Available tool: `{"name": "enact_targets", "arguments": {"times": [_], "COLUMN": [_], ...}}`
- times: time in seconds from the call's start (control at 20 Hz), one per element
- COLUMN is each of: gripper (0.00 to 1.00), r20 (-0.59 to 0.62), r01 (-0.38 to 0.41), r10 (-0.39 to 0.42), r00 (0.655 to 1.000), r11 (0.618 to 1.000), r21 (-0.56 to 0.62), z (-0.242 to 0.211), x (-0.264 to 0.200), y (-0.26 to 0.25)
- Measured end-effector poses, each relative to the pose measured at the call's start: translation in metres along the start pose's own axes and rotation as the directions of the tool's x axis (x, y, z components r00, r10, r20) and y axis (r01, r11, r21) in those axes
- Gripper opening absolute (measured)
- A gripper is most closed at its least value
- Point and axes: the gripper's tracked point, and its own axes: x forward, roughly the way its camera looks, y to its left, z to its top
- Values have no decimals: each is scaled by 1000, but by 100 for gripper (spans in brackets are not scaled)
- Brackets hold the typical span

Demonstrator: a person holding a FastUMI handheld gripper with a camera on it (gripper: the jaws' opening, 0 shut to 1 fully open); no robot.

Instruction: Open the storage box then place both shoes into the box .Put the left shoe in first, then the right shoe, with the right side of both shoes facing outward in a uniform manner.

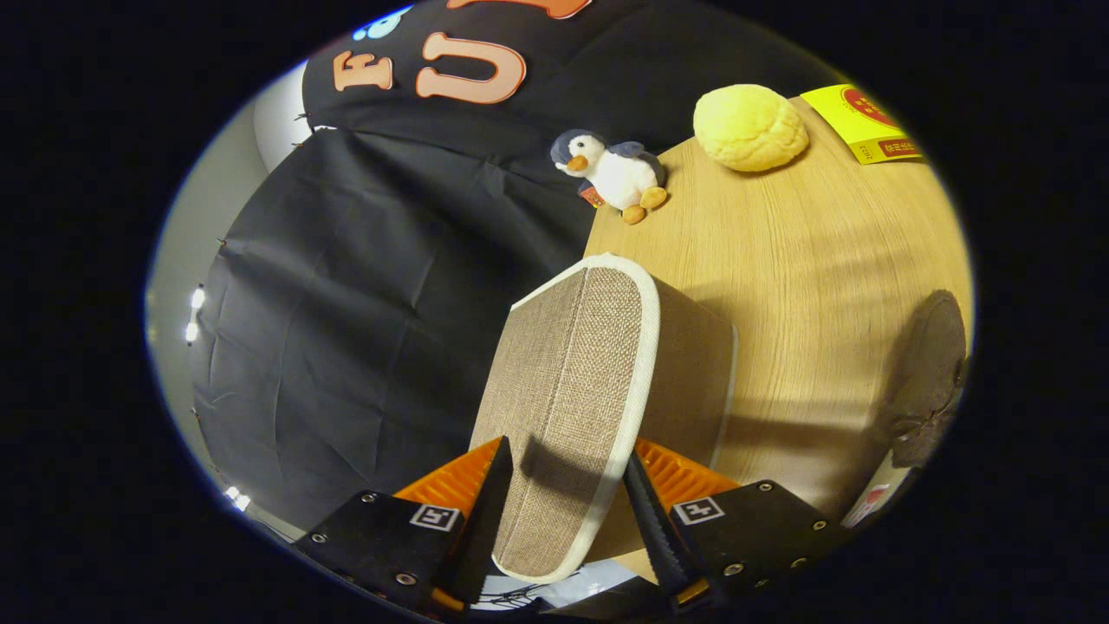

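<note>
The storage box (572,390) was beige woven fabric with white trim; the surface (806,260) showed pale woodgrain. The penguin toy (611,173) was white, grey, orange-footed; the bun (750,126) yellow.

The gripper (567,520) has two big blocks, one on each side. Both blocks are black and boxy, with flat tops. Small round silver screws sit near their corners and edges. Each block has a little white square sticker with a black blocky pattern on it. A long, thin finger (489,511) sticks out from each block and ends in a point. The inner edge of one finger has tiny teeth, like a saw.
</note>
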Motion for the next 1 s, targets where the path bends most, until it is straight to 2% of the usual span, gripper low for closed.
{"name": "enact_targets", "arguments": {"times": [0.15,0.2,0.25,0.3,0.35,0.4,0.5,0.65,1.0], "gripper": [57,48,42,30,25,15,11,10,11], "r20": [5,20,36,48,61,68,85,103,62], "r01": [-85,-105,-109,-98,-80,-78,-137,-191,-216], "r10": [85,104,108,96,77,76,133,186,222], "r00": [996,994,994,994,995,995,987,977,973], "r11": [996,994,993,994,996,997,990,981,972], "r21": [32,39,44,42,36,30,35,42,-92], "z": [4,8,12,17,20,23,32,44,51], "x": [-6,-8,-11,-13,-15,-15,-17,-14,23], "y": [27,35,38,40,43,49,77,110,187]}}
